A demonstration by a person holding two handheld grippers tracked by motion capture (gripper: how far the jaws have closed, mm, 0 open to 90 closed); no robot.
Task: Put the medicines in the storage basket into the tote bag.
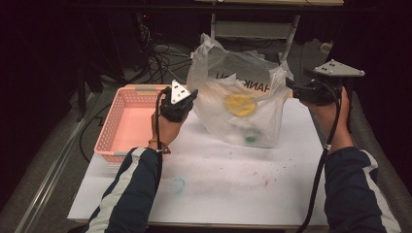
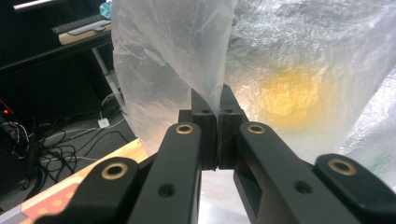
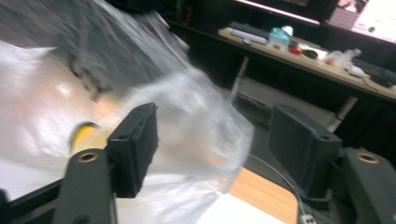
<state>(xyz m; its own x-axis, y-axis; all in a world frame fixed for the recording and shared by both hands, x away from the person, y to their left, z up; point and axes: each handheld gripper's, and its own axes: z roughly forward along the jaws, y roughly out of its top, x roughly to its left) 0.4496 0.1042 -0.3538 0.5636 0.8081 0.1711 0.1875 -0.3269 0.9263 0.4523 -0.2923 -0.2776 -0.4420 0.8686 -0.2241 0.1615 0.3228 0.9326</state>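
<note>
**Plastic bag pinched on one side, loose on the other**

Clear plastic is the main matter here: a thin, crinkled bag (image 1: 240, 104) stands on the white sheet (image 1: 218, 179) that covers the table (image 1: 272, 194), just right of a pink basket (image 1: 127, 121). Dark print runs across its far wall. Inside lie a round yellow thing (image 1: 240, 104) near the middle and a small green thing (image 1: 250, 139) lower down, both blurred by the film.

The left gripper (image 1: 187, 102) sits at the bag's left edge, above the basket's right rim. In the left gripper view its jaws are pressed together with a fold of the bag's film (image 2: 187, 60) caught between them, rising straight up from the tips; the yellow thing (image 2: 292, 95) glows through the plastic beyond.

The right gripper (image 1: 293, 87) is held up at the bag's upper right corner, its grey plate on top. In the right gripper view its jaws stand wide apart. The bag's loose edge (image 3: 205, 135) bulges into the gap between them, but neither pad presses on it. That view is smeared with motion.

Green and reddish stains speckle the sheet in front of the bag. Cables lie on the floor behind the table, and a second table with small items stands further back.
</note>
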